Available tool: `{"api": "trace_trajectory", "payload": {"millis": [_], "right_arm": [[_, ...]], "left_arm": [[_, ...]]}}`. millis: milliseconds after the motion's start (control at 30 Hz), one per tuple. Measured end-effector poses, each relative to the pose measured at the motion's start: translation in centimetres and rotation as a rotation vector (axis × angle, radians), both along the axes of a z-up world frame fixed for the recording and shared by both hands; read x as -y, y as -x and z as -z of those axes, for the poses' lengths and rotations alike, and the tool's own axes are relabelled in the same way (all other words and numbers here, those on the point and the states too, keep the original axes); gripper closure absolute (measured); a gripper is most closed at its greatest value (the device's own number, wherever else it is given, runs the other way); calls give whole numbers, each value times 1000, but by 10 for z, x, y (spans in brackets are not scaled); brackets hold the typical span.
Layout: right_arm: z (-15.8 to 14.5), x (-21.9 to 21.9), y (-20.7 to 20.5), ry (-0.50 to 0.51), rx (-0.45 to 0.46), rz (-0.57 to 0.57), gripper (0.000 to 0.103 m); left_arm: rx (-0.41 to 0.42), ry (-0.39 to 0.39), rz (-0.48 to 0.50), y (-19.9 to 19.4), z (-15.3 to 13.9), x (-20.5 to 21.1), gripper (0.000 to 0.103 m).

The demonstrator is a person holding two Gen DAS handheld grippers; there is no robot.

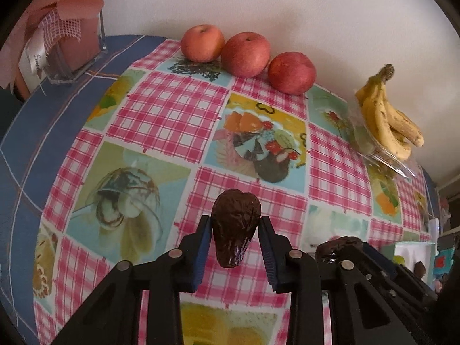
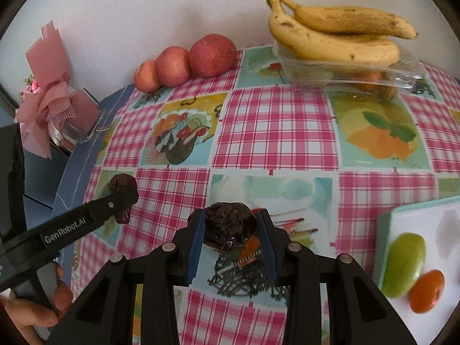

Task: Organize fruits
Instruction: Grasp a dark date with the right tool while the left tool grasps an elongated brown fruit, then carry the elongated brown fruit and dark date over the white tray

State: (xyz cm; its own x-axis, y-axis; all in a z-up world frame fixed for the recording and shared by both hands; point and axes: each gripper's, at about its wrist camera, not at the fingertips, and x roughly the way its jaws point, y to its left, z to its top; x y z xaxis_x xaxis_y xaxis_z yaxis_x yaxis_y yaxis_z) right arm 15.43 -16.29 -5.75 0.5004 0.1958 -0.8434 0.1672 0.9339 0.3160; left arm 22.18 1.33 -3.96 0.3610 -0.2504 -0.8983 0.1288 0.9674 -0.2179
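Observation:
My left gripper [image 1: 235, 230] is shut on a dark brown wrinkled avocado [image 1: 235, 224], held above the checked tablecloth; it also shows in the right wrist view [image 2: 123, 198]. My right gripper [image 2: 230, 227] is shut on a second dark avocado [image 2: 228, 225], which also shows at the lower right of the left wrist view [image 1: 337, 248]. Three red apples [image 1: 245, 54] stand in a row by the back wall. A bunch of bananas [image 2: 333, 34] rests on a clear plastic tray [image 2: 402, 76]. A green mango [image 2: 404, 264] and an orange tangerine [image 2: 427, 290] lie on a white board [image 2: 417, 221].
A pink wrapped bouquet in a clear box [image 1: 66, 37] stands at the back left on the blue table edge [image 1: 31, 132]. The white wall runs behind the fruit. The patterned tablecloth [image 2: 276, 132] covers the table.

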Motion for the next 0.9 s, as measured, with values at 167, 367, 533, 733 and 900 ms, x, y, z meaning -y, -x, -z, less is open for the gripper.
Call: {"api": "trace_trajectory", "payload": {"millis": [167, 367, 533, 733, 900], "right_arm": [[-31, 5, 21, 18, 26, 28, 65], [-58, 12, 48, 11, 59, 51, 65], [-71, 17, 76, -7, 86, 74, 65], [-71, 28, 108, -28, 84, 102, 65], [-65, 43, 129, -46, 68, 140, 65]], "left_arm": [[35, -20, 33, 22, -20, 11, 67], [67, -43, 45, 57, -37, 18, 67], [91, -63, 58, 87, -46, 24, 67], [109, -71, 75, 115, -49, 31, 67], [91, -61, 91, 133, -46, 40, 67]]}}
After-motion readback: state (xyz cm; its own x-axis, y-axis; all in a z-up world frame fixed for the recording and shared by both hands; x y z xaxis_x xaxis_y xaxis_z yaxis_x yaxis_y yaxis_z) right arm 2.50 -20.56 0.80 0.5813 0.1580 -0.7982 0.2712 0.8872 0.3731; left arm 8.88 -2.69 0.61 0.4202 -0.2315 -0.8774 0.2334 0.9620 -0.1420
